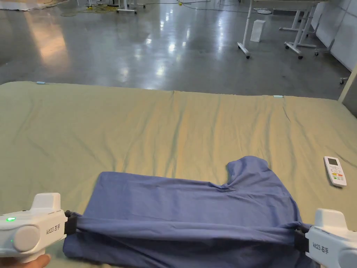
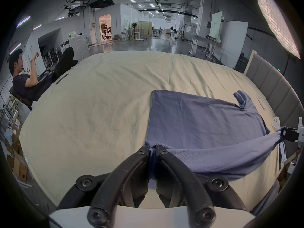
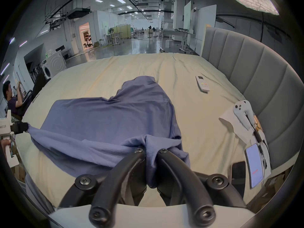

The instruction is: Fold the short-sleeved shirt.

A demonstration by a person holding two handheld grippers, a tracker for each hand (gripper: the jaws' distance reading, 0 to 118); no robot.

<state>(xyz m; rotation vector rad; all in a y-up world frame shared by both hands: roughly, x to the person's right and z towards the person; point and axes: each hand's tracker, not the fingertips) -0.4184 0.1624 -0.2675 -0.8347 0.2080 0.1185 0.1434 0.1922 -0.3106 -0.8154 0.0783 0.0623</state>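
Blue short-sleeved shirt (image 1: 188,209) lies on a bed's pale green sheet (image 1: 139,132), its near edge lifted and stretched taut between two handheld grippers. Left gripper (image 2: 152,151) pinches the hem end, jaws closed on the cloth; right gripper (image 3: 151,151) likewise clamps bunched fabric at the shoulder end. One sleeve (image 1: 249,167) points away from the person, with a white remote control (image 1: 335,171) lying well apart on the sheet.
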